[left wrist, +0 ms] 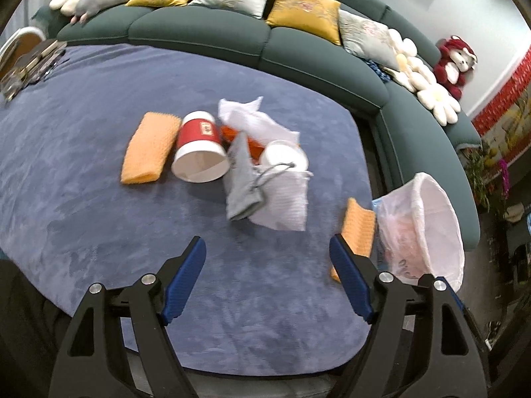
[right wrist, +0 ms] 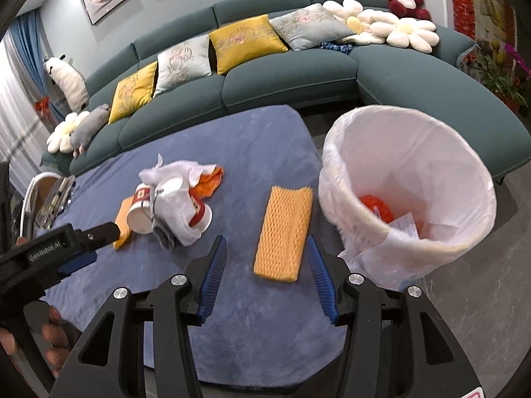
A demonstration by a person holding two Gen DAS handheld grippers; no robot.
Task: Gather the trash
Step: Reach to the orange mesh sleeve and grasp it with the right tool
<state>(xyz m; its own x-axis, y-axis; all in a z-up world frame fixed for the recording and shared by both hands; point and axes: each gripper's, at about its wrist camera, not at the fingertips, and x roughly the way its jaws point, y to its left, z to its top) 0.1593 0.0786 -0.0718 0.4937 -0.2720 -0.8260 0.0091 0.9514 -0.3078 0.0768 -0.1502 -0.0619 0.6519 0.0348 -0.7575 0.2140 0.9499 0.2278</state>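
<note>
Trash lies in a heap on the blue-covered table [left wrist: 99, 165]: a red paper cup [left wrist: 199, 146] on its side, white crumpled tissue [left wrist: 282, 195], a grey cloth [left wrist: 240, 182], a second white cup [left wrist: 283, 156] and an orange wrapper [left wrist: 239, 136]. An orange foam net [left wrist: 147, 147] lies left of the heap, another [right wrist: 283, 232] lies near the bin. My left gripper [left wrist: 267, 252] is open and empty, short of the heap. My right gripper [right wrist: 267, 252] is open and empty, its fingers either side of the near foam net's lower part. The white-lined bin [right wrist: 408, 179] holds orange and paper scraps.
A green sofa [right wrist: 282, 83] with yellow and grey cushions curves behind the table. The bin stands off the table's right edge, also in the left wrist view [left wrist: 421, 229]. A tray with metal items [left wrist: 30, 63] sits at the table's far left. The left gripper's arm [right wrist: 59, 242] shows in the right wrist view.
</note>
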